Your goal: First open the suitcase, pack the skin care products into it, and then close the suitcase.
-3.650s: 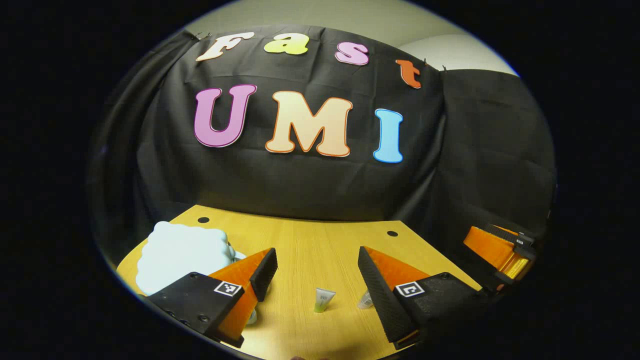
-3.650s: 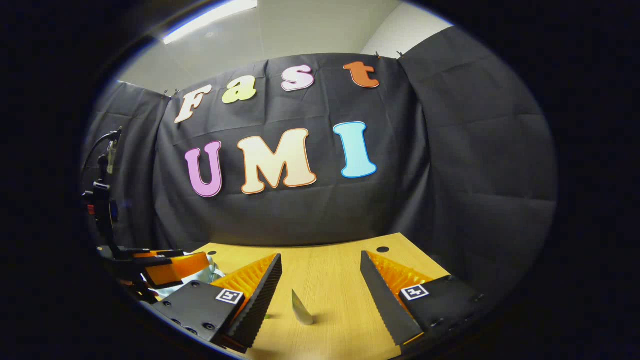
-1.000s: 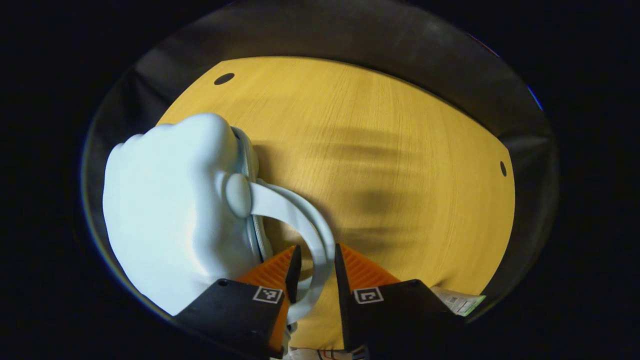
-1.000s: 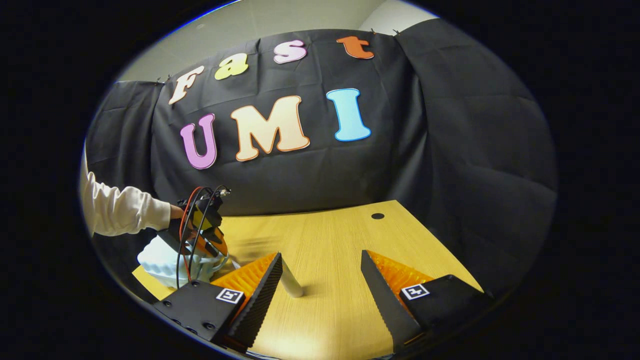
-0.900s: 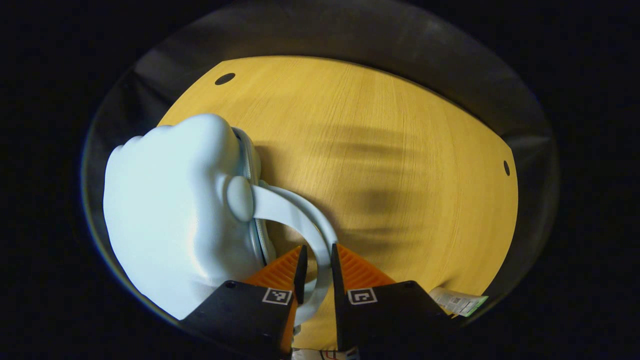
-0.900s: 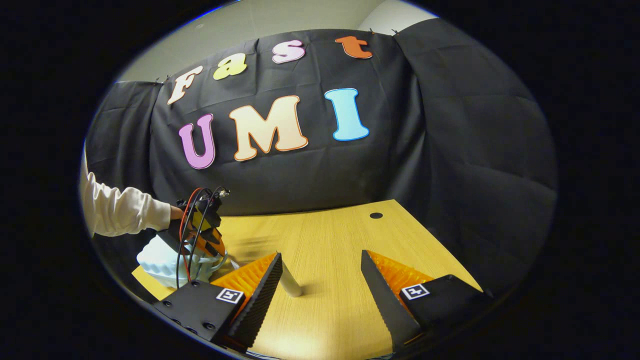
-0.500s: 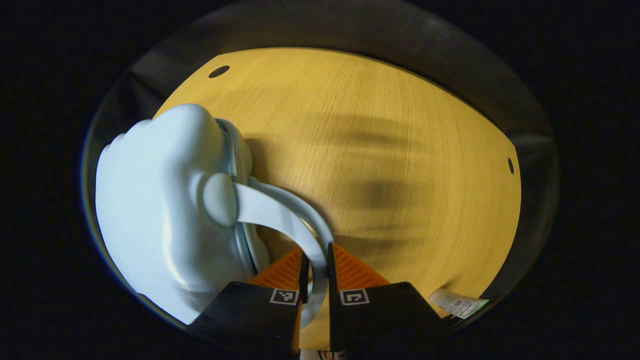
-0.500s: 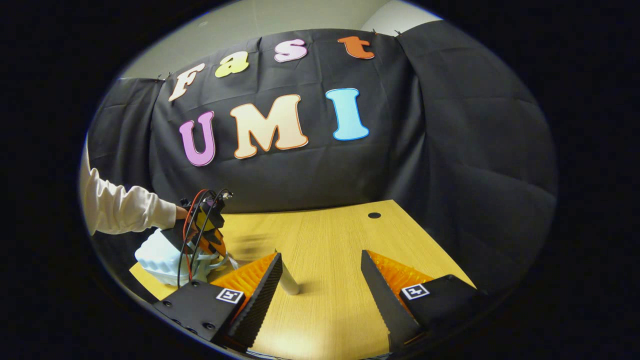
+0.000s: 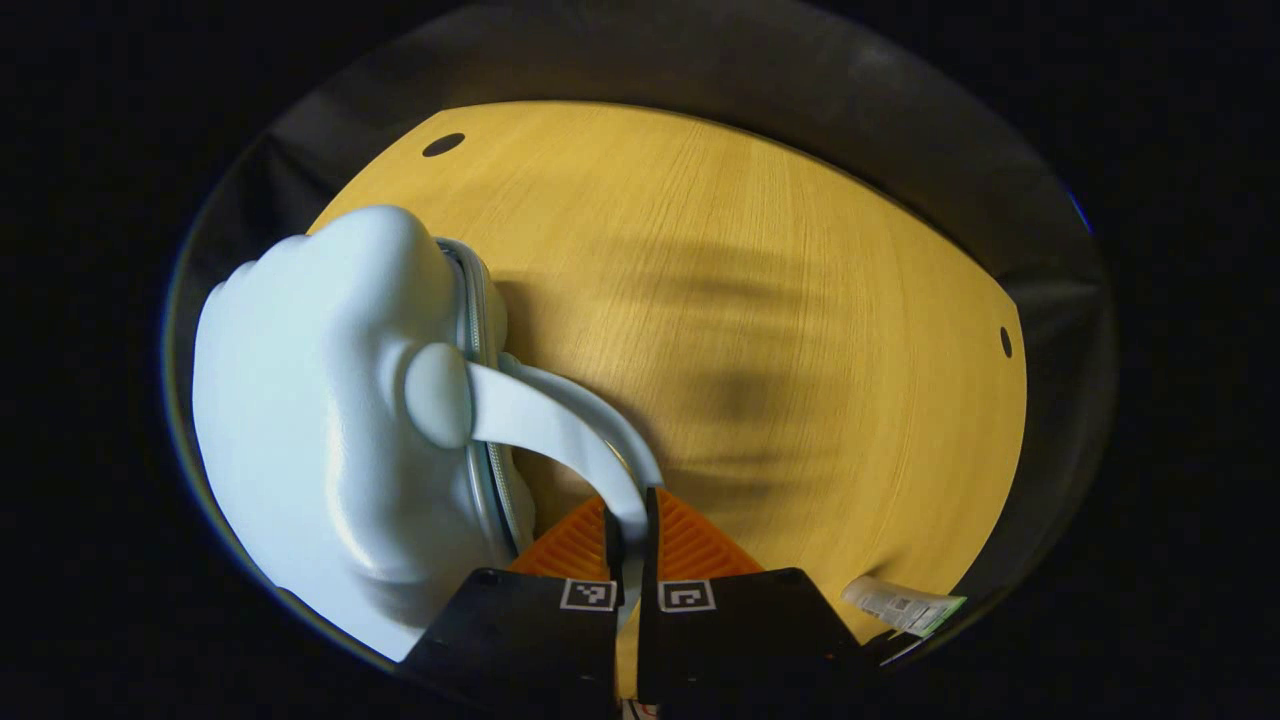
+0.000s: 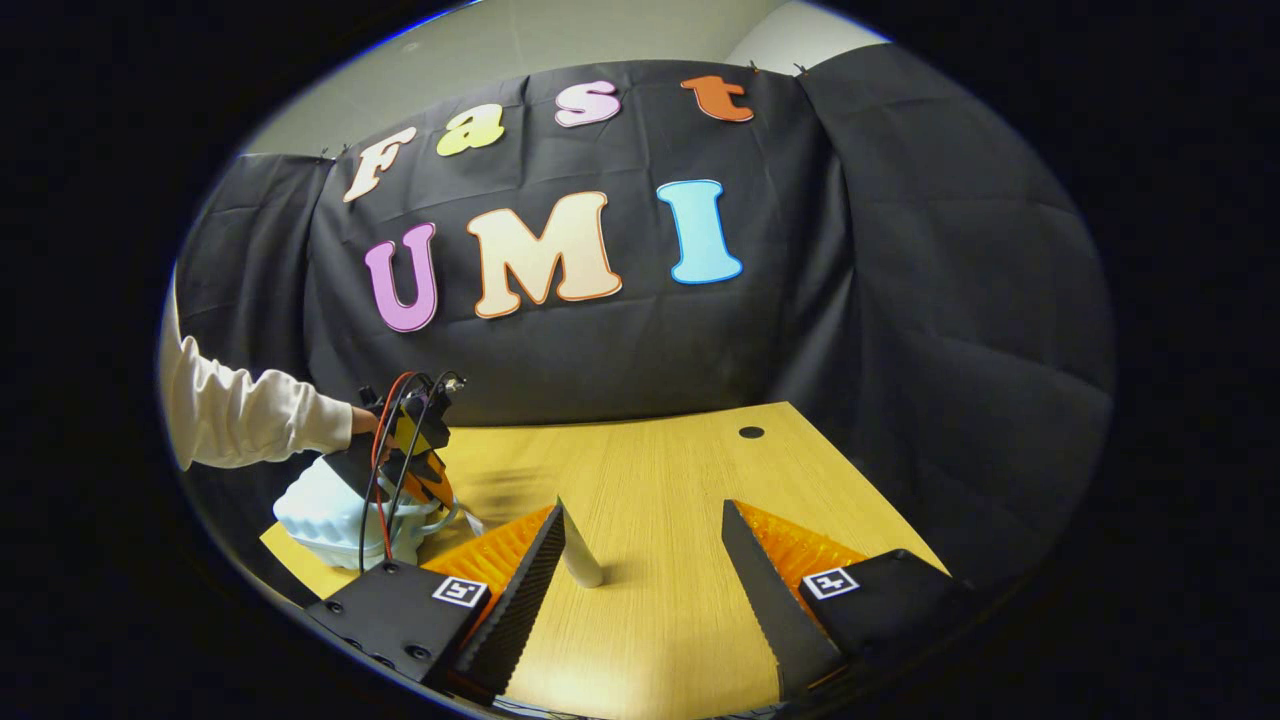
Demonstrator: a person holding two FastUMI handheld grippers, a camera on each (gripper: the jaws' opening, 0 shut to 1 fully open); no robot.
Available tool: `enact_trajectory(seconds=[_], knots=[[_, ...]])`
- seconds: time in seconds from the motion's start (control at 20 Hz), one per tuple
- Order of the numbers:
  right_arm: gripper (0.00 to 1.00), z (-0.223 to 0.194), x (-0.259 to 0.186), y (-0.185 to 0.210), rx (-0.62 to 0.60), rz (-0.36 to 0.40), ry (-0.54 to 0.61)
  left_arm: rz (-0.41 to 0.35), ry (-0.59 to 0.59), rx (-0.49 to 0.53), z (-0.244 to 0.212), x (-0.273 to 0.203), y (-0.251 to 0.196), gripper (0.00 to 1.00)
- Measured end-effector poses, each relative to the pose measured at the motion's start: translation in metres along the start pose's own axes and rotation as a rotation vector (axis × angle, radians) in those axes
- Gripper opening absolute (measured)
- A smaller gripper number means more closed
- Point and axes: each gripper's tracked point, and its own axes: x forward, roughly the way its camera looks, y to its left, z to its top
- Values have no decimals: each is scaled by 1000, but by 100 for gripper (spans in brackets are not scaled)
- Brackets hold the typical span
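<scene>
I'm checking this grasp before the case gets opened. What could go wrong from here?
The left gripper is shut on the thin curved handle of the pale blue suitcase; a pull could slip off it, or drag the whole case across the table instead of opening it.

The zip seam looks closed, so the lid may resist.

A standing tube sits near the open right gripper; a careless move could topple it.

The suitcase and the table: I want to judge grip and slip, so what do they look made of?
The suitcase looks like pale blue moulded hard plastic, semi-gloss: soft highlights lie on its rounded shell, and a zip runs along its seam. Its handle, clamped in the left claw, looks alike. The table shows yellow wood grain, probably laminate, matte.
</scene>
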Motion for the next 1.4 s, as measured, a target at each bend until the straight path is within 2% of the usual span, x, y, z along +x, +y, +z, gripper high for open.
enact_trajectory(seconds=[0.2, 0.75, 1.05, 1.4], knots=[[98, -2, 2, 12, -4, 26, 3, -85, -9, -64, 3, -19, -3, 1], [98, -12, 6, 44, 4, 92, 24, -256, -139, -61, 26, -84, -1, 1], [98, -14, 14, 62, -5, 125, 34, -285, -229, -71, 40, -112, 14, 1], [98, -5, 26, 89, -26, 159, 20, -244, -332, -137, 53, -140, 64, 1]])
